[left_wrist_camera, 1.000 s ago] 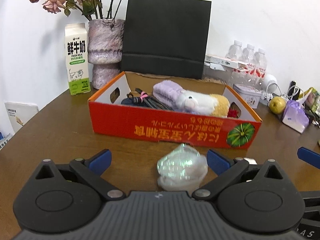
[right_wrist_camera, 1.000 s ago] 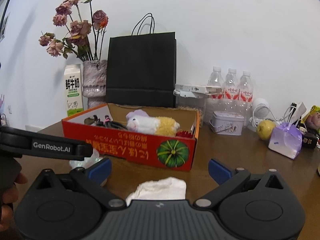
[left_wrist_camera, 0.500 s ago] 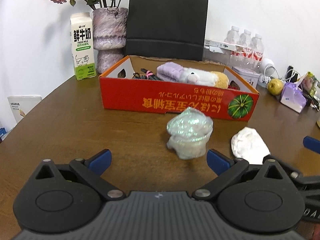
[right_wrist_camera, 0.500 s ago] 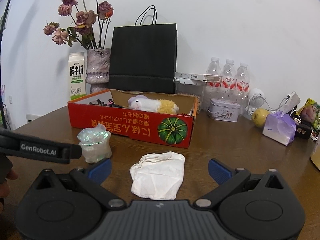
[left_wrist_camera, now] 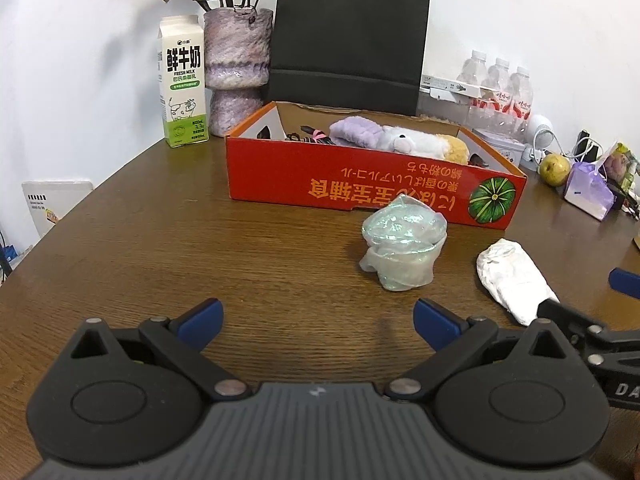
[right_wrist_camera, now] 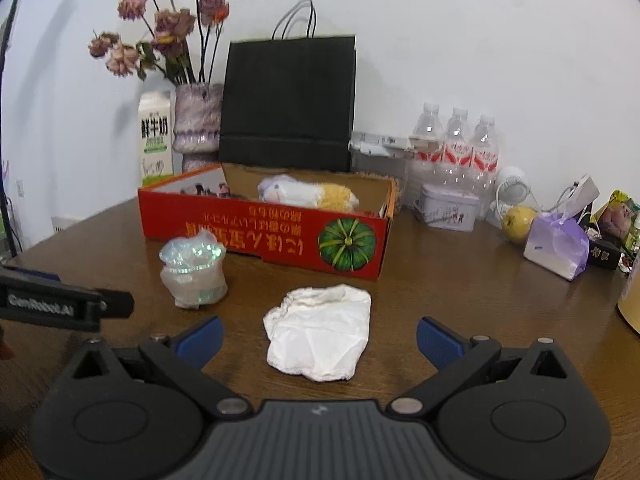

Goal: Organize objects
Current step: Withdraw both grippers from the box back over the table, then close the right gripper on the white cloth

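An iridescent plastic-wrapped bundle (left_wrist_camera: 402,246) (right_wrist_camera: 194,270) stands on the brown table in front of a red cardboard box (left_wrist_camera: 372,194) (right_wrist_camera: 264,236). The box holds a plush toy (left_wrist_camera: 400,142) (right_wrist_camera: 308,194) and dark items. A crumpled white cloth (left_wrist_camera: 510,274) (right_wrist_camera: 320,330) lies to the right of the bundle. My left gripper (left_wrist_camera: 316,318) is open, well short of the bundle and to its left. My right gripper (right_wrist_camera: 318,336) is open, its fingers on either side of the near end of the cloth.
Behind the box stand a milk carton (left_wrist_camera: 183,82), a vase with dried roses (left_wrist_camera: 236,68), a black paper bag (left_wrist_camera: 346,38) and water bottles (right_wrist_camera: 456,148). At right are a tin (right_wrist_camera: 448,210), a pear (right_wrist_camera: 518,218) and a purple pouch (right_wrist_camera: 558,248). The table edge curves at left.
Both grippers have drawn back from the box. The wrapped bundle, earlier between my left fingers, now stands apart on the table. The cloth shows in full in front of my right gripper.
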The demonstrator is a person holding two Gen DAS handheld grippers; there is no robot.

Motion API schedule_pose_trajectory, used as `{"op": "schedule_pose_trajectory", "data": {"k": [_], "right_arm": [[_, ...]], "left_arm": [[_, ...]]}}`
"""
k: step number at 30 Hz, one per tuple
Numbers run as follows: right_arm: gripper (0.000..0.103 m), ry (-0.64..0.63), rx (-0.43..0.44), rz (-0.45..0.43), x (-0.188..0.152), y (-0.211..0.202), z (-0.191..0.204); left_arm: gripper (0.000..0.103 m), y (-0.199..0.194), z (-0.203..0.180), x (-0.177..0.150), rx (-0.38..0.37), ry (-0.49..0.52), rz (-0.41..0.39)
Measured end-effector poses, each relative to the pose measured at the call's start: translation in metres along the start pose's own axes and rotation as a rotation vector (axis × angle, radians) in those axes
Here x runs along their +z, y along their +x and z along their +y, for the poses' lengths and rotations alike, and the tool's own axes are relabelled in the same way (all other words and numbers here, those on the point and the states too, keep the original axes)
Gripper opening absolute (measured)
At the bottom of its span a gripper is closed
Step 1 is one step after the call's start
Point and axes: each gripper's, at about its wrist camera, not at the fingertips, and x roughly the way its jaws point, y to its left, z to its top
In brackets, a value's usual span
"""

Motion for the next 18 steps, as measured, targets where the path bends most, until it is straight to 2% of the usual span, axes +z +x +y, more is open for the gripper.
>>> {"op": "schedule_pose_trajectory", "data": {"k": [8, 14, 18], "right_arm": [[0.103, 0.040, 0.004, 0.124, 0.001, 0.027, -0.002], [0.099, 0.097, 0.028, 0.208, 0.006, 0.054, -0.003], [0.099, 0.099, 0.012, 0.209, 0.010, 0.064, -0.002]], "left_arm": [[0.103, 0.000, 0.005, 0.001, -0.013, -0.022, 0.004], [0.103, 0.001, 0.006, 0.002, -0.015, -0.028, 0.008], [0.103, 0.001, 0.007, 0.002, -0.023, -0.035, 0.009]]}}
